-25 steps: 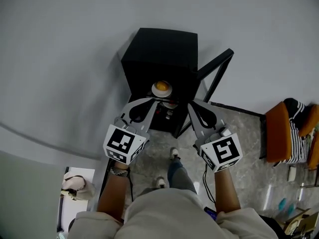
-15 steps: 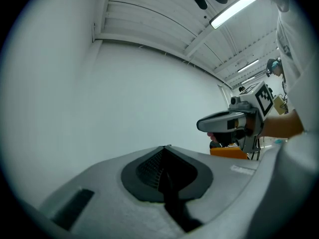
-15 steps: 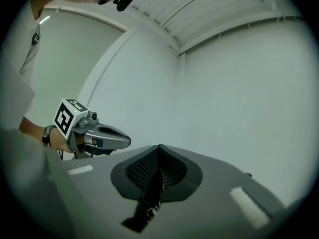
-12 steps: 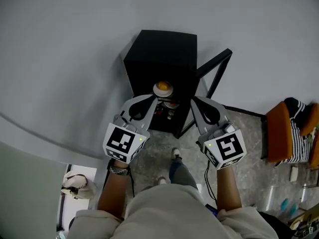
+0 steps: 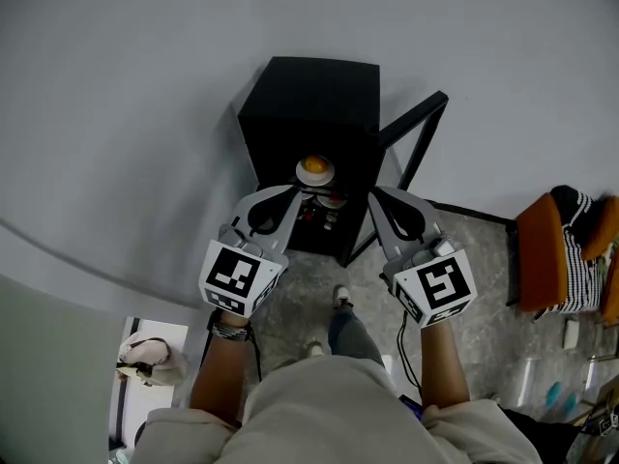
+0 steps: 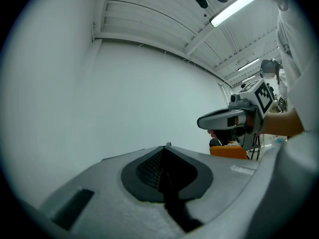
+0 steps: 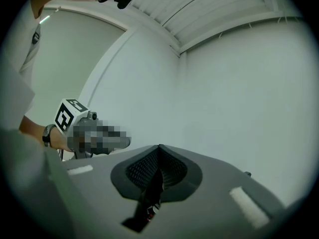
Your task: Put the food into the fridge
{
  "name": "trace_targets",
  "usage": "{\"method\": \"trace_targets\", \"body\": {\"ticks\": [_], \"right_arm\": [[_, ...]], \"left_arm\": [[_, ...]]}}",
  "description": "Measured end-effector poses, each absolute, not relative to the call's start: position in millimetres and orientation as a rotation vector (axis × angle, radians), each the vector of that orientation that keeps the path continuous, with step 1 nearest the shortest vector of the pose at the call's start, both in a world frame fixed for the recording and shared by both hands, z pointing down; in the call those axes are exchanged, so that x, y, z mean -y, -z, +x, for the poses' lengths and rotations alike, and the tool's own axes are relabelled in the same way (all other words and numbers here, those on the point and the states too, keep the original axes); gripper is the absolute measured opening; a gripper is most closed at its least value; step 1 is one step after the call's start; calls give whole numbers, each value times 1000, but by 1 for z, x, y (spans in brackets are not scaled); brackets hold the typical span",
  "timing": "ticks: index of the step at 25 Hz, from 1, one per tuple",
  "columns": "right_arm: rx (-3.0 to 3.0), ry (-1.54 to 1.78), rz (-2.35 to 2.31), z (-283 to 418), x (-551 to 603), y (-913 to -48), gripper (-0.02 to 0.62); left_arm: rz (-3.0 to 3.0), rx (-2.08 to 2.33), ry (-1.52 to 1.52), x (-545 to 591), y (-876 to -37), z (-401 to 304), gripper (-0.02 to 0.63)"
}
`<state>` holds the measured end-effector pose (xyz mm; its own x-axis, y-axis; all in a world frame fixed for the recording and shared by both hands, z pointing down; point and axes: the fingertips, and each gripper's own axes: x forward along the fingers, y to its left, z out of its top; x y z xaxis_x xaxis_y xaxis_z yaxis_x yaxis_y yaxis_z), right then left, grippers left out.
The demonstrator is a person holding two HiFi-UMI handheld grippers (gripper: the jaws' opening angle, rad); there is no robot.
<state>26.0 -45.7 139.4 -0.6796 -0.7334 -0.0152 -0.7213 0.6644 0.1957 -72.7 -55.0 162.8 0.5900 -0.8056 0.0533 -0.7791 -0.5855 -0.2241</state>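
Over the last second the right gripper (image 5: 375, 199) has edged a little to the right in the head view, while the left gripper (image 5: 300, 196) has stayed about where it was. Both are level and aimed at the fridge (image 5: 309, 100).

At the left, the left gripper's jaws are pressed together with nothing between them. Its tips are just near of the food (image 5: 314, 167), a round orange thing in a white bowl (image 5: 301, 175) in the open front of the fridge. The food looks already inside, though I cannot tell what it rests on. Being round, it has no long axis to line up with. It lies far and slightly right of the left tips, which makes that the nearer hand.

Below the bowl are smaller items (image 5: 329, 202), too small to name. The right gripper's jaws are also closed and empty. The open door (image 5: 418, 129) juts out just right of the right gripper, so it would be the next thing to push. Further right stands an orange seat (image 5: 538, 259) with a striped cloth (image 5: 578, 245), well clear.
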Motion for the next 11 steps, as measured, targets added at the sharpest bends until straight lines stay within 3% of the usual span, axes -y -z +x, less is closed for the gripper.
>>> {"method": "trace_targets", "body": {"ticks": [11], "right_arm": [[2791,274,1216,22,45,-147,5]], "left_arm": [[-2652,-1335,238,52,-170,-76,3]]}}
